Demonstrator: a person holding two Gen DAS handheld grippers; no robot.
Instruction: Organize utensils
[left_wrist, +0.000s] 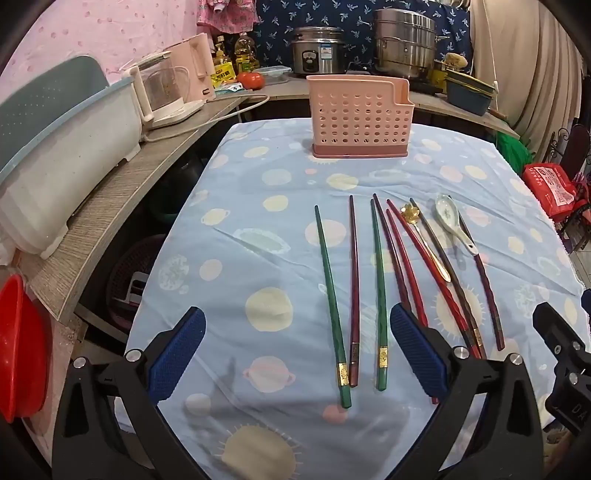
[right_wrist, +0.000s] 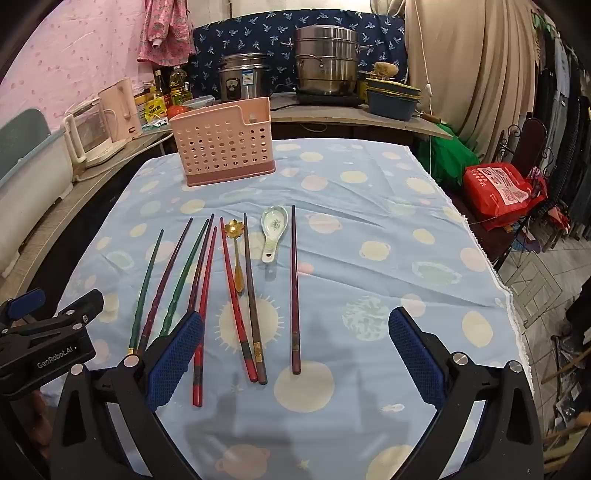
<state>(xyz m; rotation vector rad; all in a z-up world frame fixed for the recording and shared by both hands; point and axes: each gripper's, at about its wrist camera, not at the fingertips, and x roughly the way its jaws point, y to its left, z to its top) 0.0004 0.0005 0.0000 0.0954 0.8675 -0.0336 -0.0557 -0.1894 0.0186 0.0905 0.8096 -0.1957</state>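
Chopsticks (right_wrist: 294, 291) laid in loose row on tabletop (right_wrist: 388, 229), tips toward pink perforated holder (right_wrist: 227, 144) at far end — eight counted: two green, rest red, maroon, dark brown. Two spoons among them: gold flower-bowled (right_wrist: 236, 254), white ceramic (right_wrist: 272, 232). Left gripper (left_wrist: 297, 354) held wide, empty. Right gripper (right_wrist: 295, 354) likewise wide, nothing held.

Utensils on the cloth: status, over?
Left gripper and right gripper open, empty. Chopsticks, two spoons lie loose on cloth. Pink holder looks empty, path unobstructed.
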